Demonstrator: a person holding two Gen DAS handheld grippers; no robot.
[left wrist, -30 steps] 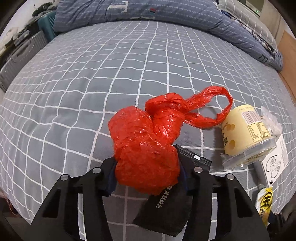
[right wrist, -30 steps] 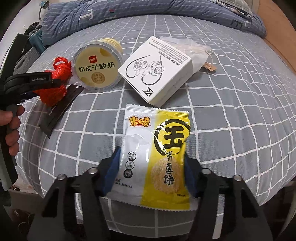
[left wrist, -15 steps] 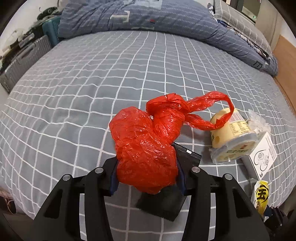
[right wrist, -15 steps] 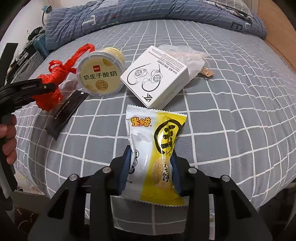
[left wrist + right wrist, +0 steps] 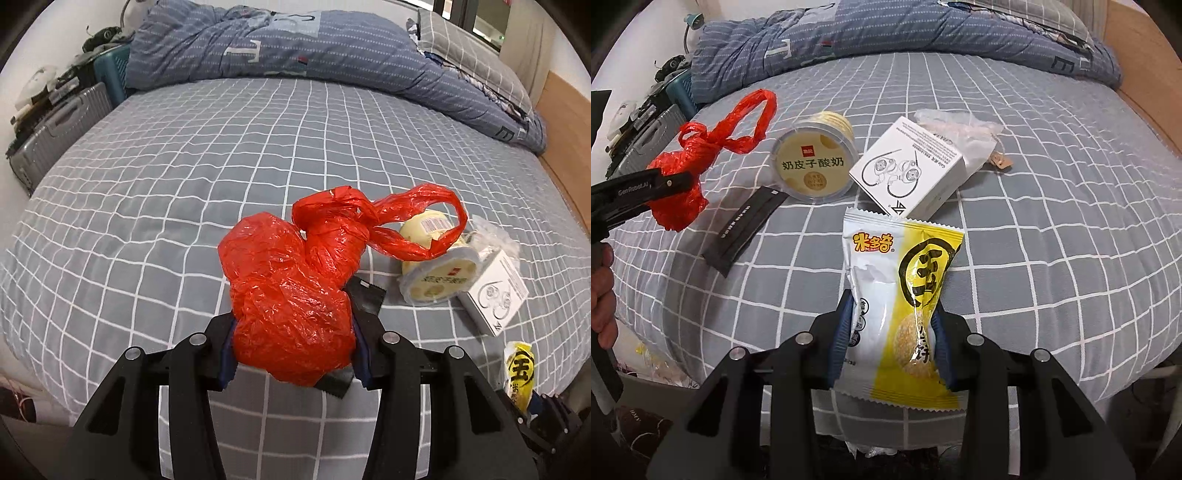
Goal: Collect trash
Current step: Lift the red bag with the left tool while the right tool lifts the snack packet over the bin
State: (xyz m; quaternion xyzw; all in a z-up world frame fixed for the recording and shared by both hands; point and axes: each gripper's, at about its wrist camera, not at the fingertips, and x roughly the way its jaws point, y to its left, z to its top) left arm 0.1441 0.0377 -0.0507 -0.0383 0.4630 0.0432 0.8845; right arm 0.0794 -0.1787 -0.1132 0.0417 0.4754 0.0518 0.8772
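Note:
My left gripper [image 5: 293, 345] is shut on a crumpled red plastic bag [image 5: 295, 291] and holds it above the grey checked bed; it also shows in the right wrist view [image 5: 683, 184]. My right gripper [image 5: 892, 332] is shut on a white and yellow snack packet [image 5: 905, 295], lifted off the bed near its front edge; the packet shows in the left wrist view [image 5: 519, 373]. On the bed lie a black sachet [image 5: 744, 229], a round yellow yogurt tub [image 5: 814, 170], a white earphone box [image 5: 908, 166] and a clear plastic bag [image 5: 960, 129].
A folded blue duvet [image 5: 295, 48] lies across the far side of the bed. Suitcases [image 5: 55, 133] and clutter stand off the bed's left side. A wooden board [image 5: 1145, 66] borders the right side. The bed's front edge drops to the floor.
Both grippers closed tighter and lifted up and back: the red bag rose off the bed and the snack packet was squeezed and raised from the bedsheet.

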